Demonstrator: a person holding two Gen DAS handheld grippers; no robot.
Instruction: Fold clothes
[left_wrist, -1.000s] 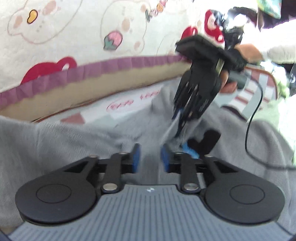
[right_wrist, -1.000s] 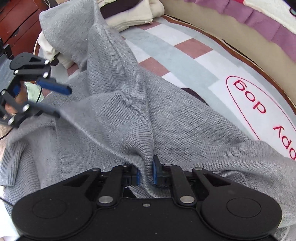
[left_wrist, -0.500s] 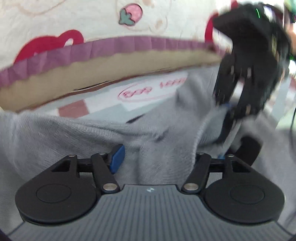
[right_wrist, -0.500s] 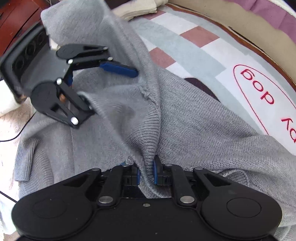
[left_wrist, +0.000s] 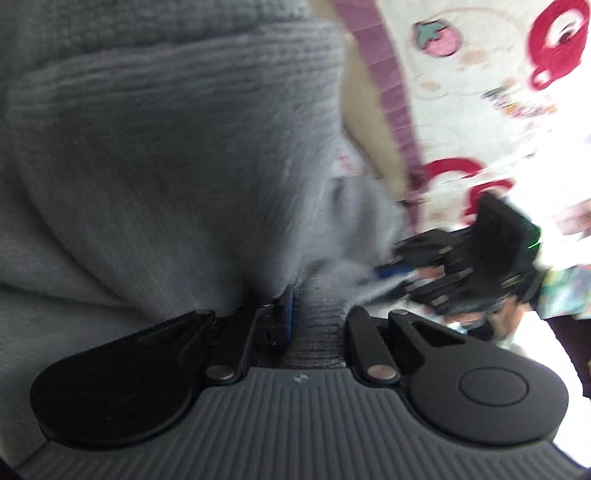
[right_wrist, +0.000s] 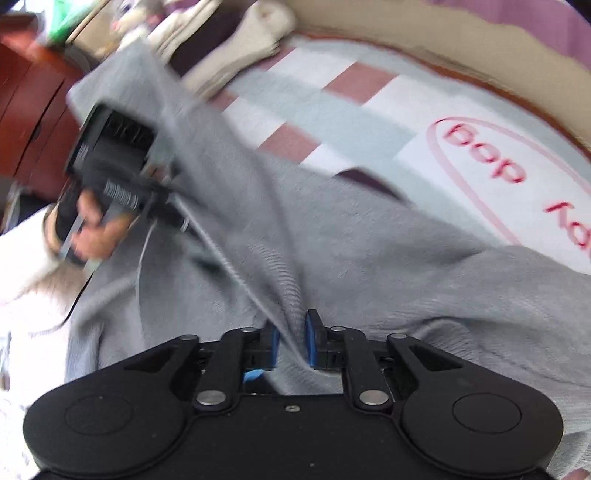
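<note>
Grey sweater lies bunched on the patterned mat, one ridge pinched between the right gripper's narrowed jaws, another fold gripped by the left gripper; opposing pulls could slip either pinch.

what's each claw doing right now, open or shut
Left claw: shut on the gray knit sweater.
Right claw: shut on a fold of the same sweater.
</note>
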